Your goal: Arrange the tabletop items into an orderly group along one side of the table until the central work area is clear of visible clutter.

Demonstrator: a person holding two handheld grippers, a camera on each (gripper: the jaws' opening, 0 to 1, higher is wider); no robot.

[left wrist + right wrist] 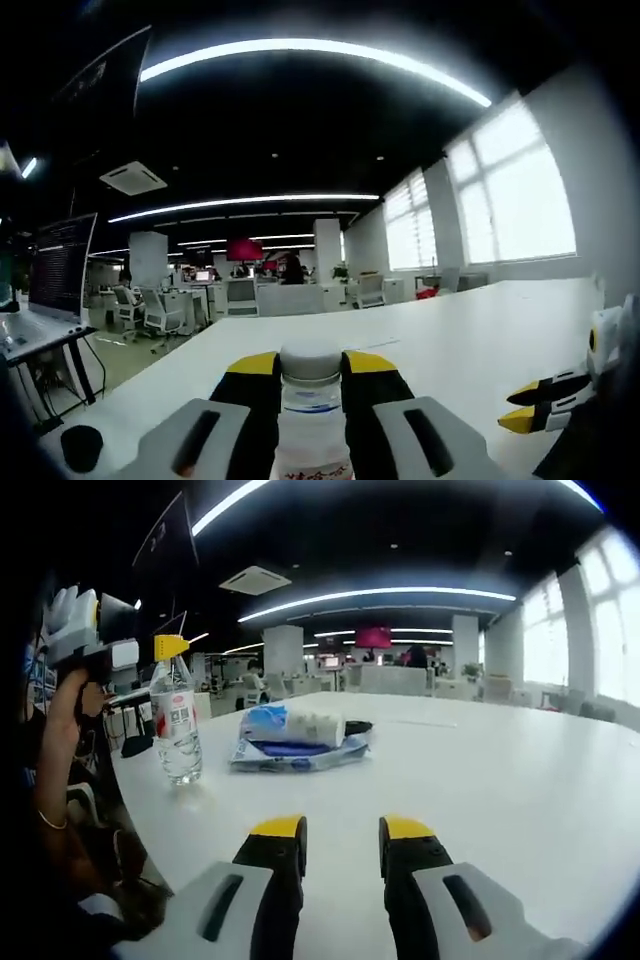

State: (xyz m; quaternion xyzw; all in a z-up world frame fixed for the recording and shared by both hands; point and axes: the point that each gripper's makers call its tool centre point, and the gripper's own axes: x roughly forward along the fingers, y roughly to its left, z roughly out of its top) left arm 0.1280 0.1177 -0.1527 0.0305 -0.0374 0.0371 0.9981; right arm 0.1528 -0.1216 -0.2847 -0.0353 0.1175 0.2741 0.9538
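A clear water bottle [178,730] with a red label stands near the table's left edge, its base on the white table [480,780]. My left gripper [312,362] is shut on its white cap and neck [310,385]. In the right gripper view, a hand holds that left gripper [165,648] at the bottle's top. Just past the bottle, a white container [295,725] lies on a blue-and-white packet [290,755], with a dark item [356,726] behind them. My right gripper [343,830] is open over bare table with nothing between its fingers. It also appears as the right gripper [540,402] at the edge of the left gripper view.
The table edge [150,810] runs close along the left, next to the person's arm [50,780]. A monitor on a stand [60,265] and office chairs [150,310] stand beyond it. Bare white tabletop [450,330] stretches right toward the windows.
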